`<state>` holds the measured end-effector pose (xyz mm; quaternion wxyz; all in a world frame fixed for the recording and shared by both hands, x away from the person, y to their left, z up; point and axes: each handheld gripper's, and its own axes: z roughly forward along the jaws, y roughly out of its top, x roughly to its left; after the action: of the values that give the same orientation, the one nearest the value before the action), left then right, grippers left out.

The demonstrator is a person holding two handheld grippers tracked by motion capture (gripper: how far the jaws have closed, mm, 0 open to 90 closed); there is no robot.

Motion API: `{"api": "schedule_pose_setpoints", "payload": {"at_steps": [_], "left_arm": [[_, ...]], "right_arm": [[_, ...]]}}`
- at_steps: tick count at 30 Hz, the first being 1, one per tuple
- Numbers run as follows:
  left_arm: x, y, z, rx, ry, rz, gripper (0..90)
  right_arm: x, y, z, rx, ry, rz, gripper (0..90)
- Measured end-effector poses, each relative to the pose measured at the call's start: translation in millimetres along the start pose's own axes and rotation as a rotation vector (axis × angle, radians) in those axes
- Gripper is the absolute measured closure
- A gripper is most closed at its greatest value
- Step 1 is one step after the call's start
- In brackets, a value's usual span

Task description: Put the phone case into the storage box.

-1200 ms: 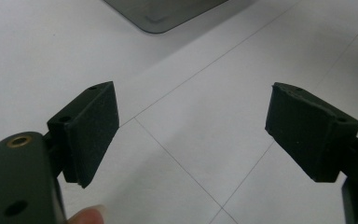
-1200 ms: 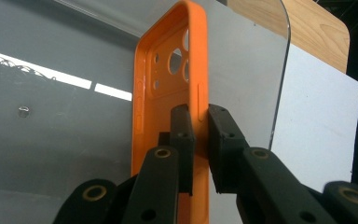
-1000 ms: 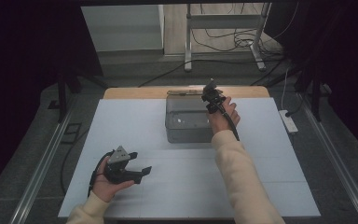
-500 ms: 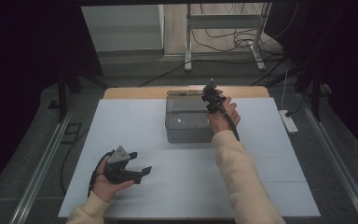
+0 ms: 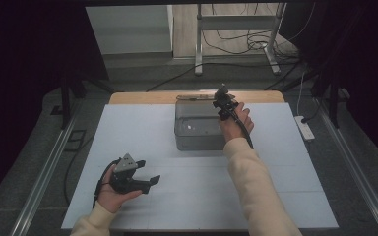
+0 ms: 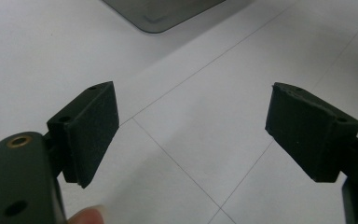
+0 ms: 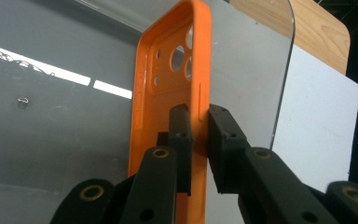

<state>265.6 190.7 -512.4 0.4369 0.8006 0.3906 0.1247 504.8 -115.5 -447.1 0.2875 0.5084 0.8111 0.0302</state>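
Over white table [image 5: 142, 132], right gripper [image 7: 199, 122] pinches orange phone case [image 7: 168, 93] upright.

A white board [image 5: 142, 132] covers the table, its wooden edge [image 5: 142, 97] showing at the far side, a white power strip [image 5: 305, 129] lies at the right, and beyond stand a metal stand [image 5: 236, 39] and tangled floor cables [image 5: 236, 44].
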Motion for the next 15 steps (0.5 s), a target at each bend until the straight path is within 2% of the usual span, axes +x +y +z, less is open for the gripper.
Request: {"api": "schedule_pose_setpoints", "payload": {"at_steps": [3,6,9,15], "left_arm": [[0.1,0.0,0.1,0.002,-0.001,-0.001,17.3],[-0.1,0.0,0.1,0.001,-0.001,0.0,17.3],[-0.2,0.0,0.3,0.001,-0.002,-0.001,17.4],[-0.2,0.0,0.3,0.001,-0.002,0.0,17.4]], "right_arm": [[0.8,0.0,-0.7,-0.007,-0.001,-0.014,78.7],[1.5,-0.1,-4.0,-0.024,-0.028,-0.039,77.0],[1.0,-0.1,-6.8,-0.04,-0.04,-0.042,74.7],[-1.6,-0.3,-14.1,-0.091,-0.024,-0.047,65.6]]}}
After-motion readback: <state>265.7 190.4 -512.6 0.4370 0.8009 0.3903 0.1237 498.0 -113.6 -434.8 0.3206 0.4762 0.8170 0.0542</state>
